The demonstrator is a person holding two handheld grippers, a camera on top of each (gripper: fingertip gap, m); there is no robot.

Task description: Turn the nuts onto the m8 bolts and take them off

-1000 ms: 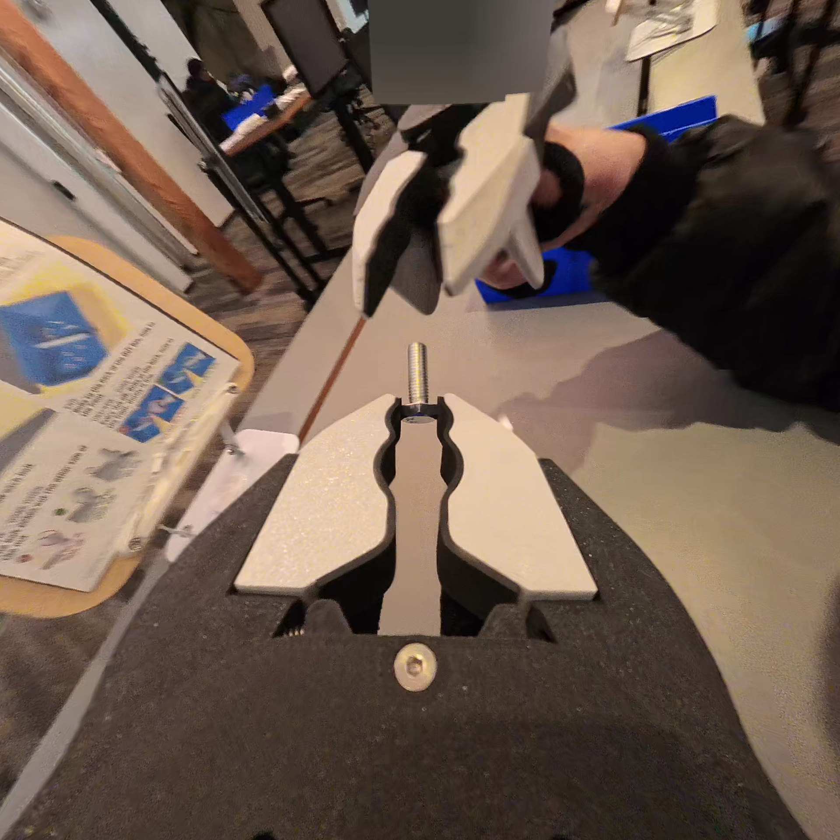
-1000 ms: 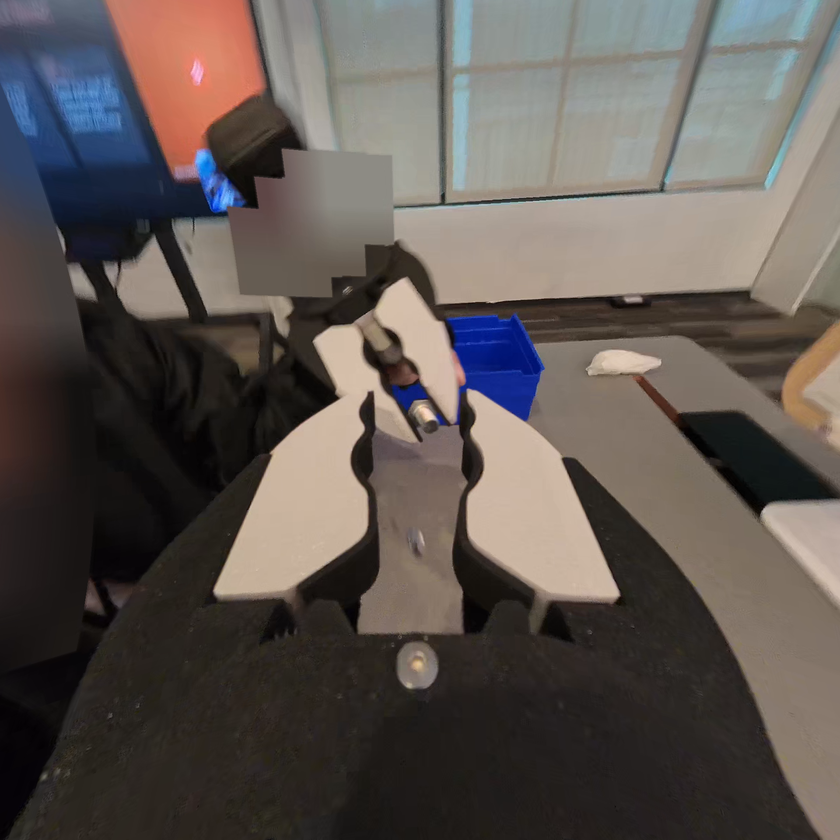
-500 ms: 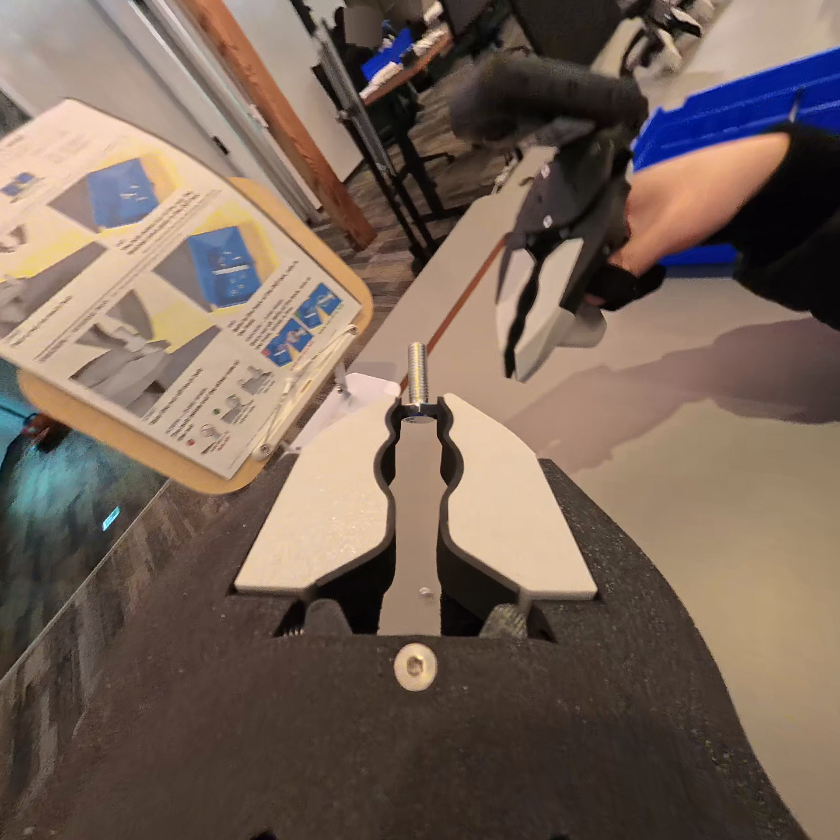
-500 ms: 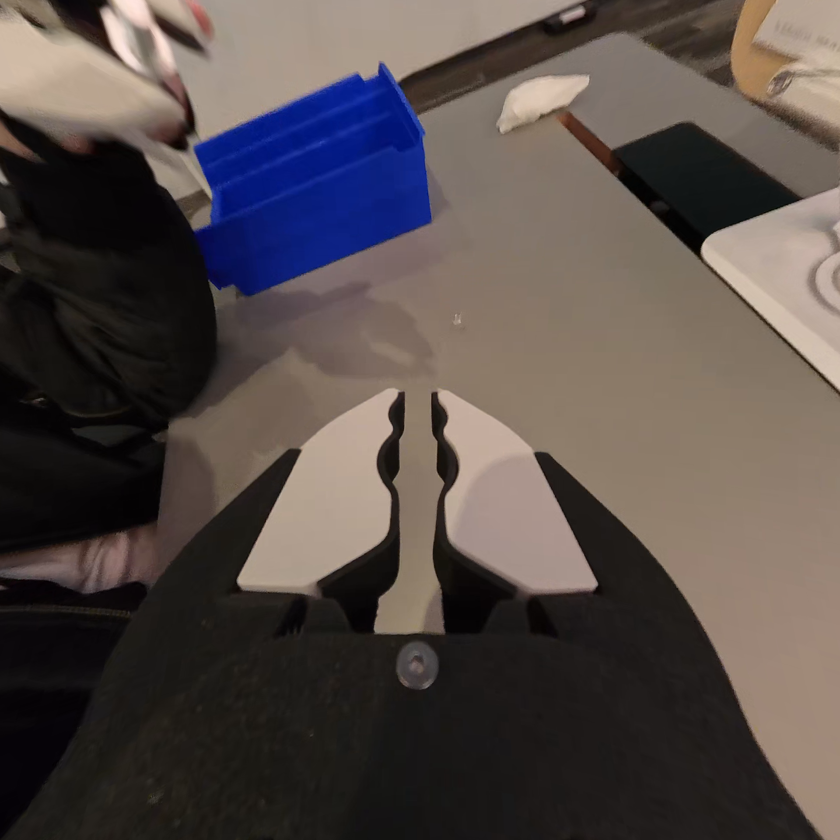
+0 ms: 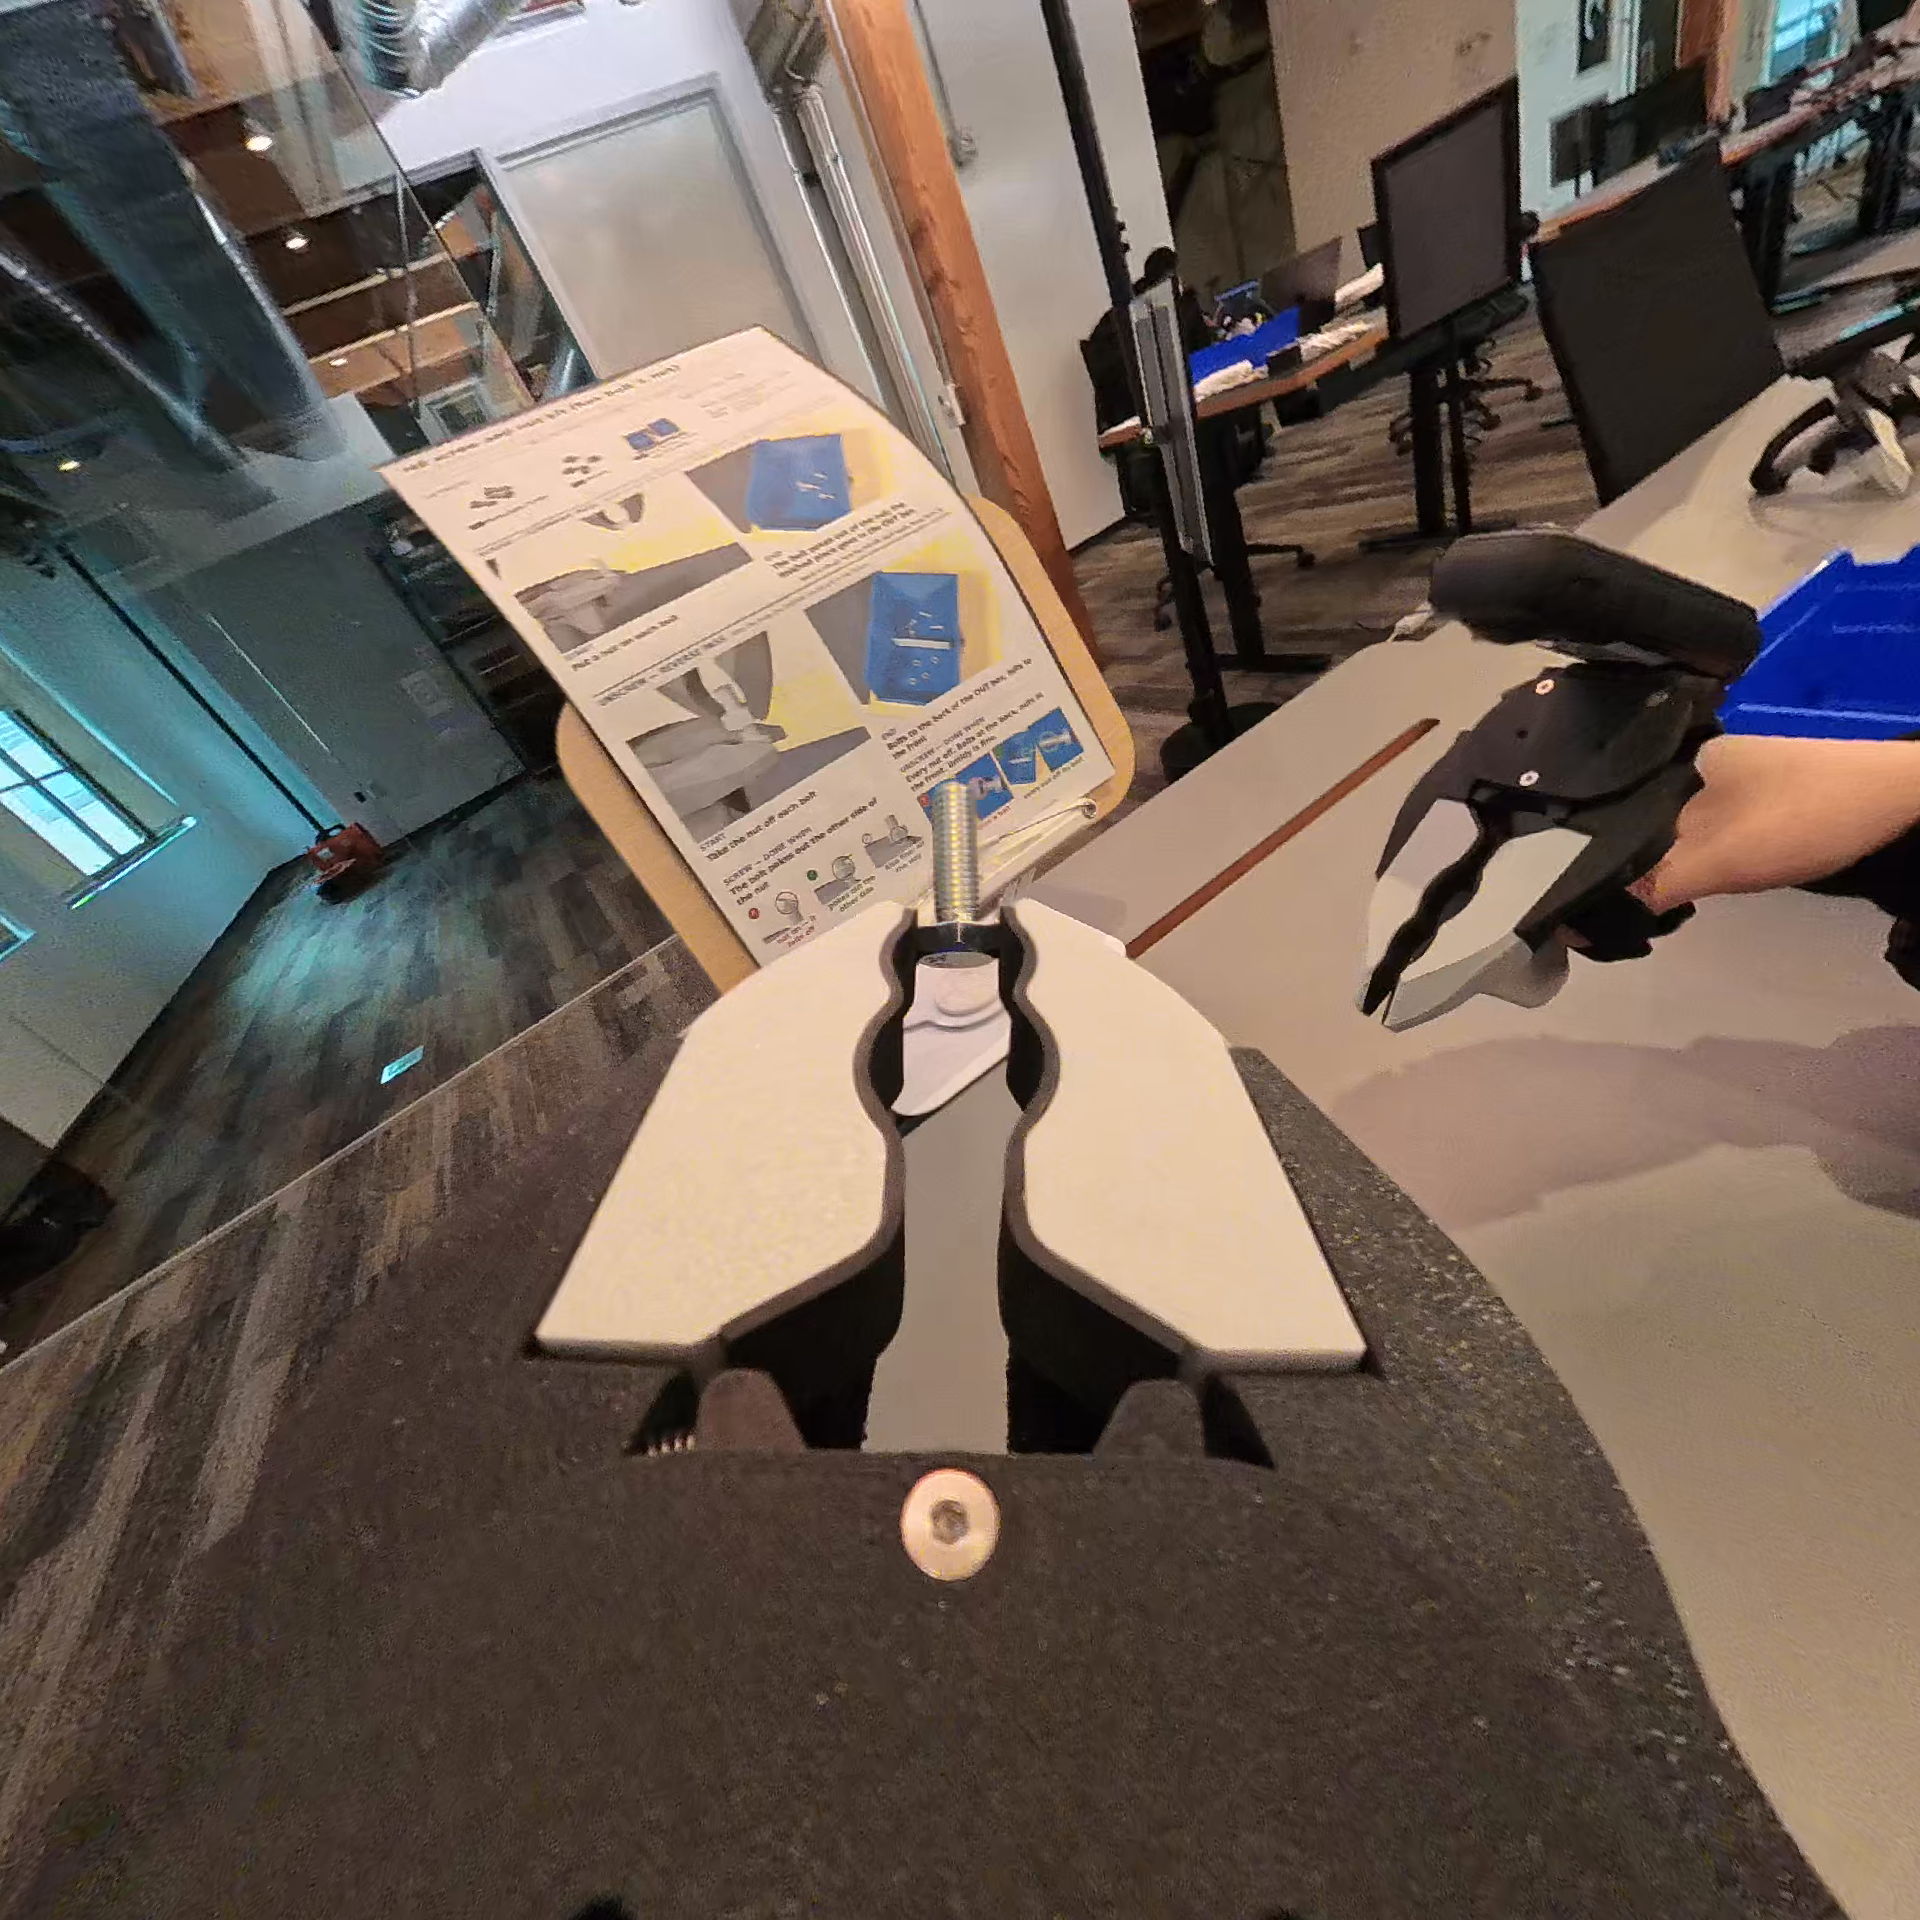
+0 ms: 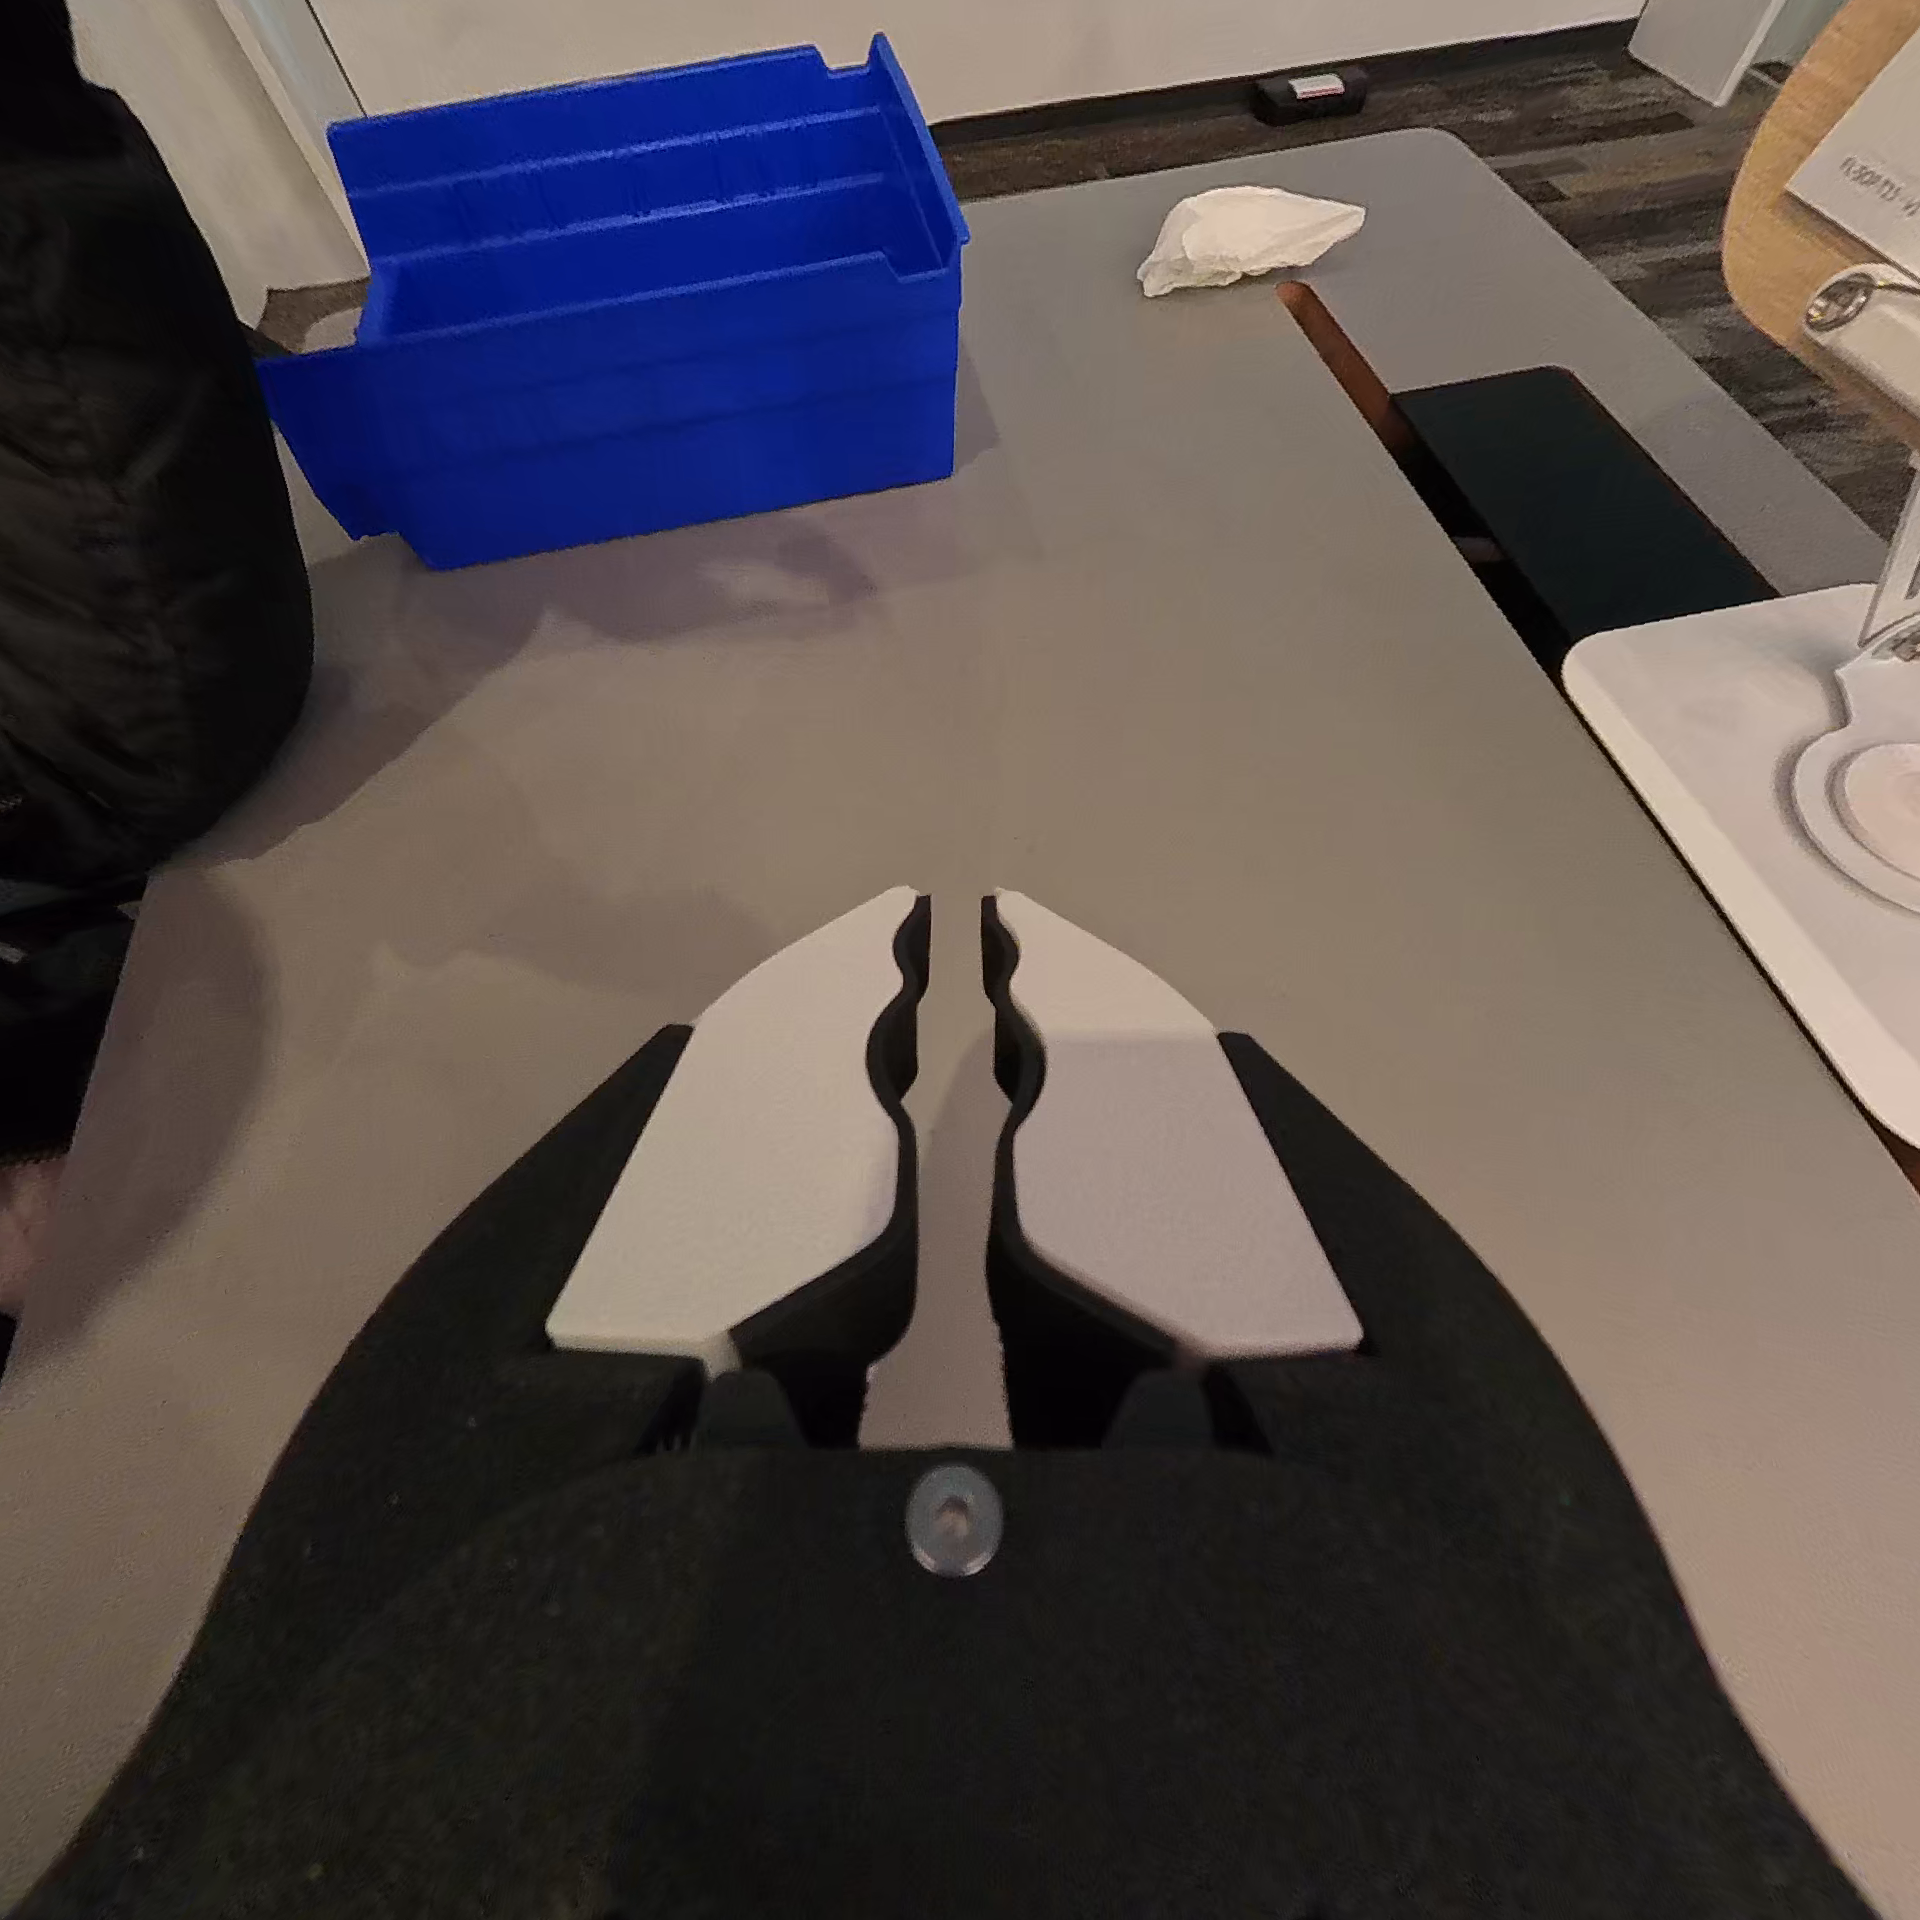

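Left gripper (image 5: 954, 920) pinched a silver bolt (image 5: 954, 847) by its head, right at the tips of the fingers (image 5: 1049, 940). Pads pressed on both sides of the head. Threaded shank stood upright above the tips, bare thread, shiny zinc look, no nut on it. Beyond the tips stood an instruction sheet (image 5: 727, 582) on a tan board. To the right of the fingers, well apart, the right gripper (image 5: 1387, 997) hung over the grey table (image 5: 1558, 1299), held by a hand (image 5: 1787, 831). In its own view the right gripper (image 6: 956, 909) had fingers nearly together, a narrow gap, nothing between them. Far ahead left of those tips sat a blue bin (image 6: 644, 312); far ahead right, a crumpled white cloth (image 6: 1242, 234).
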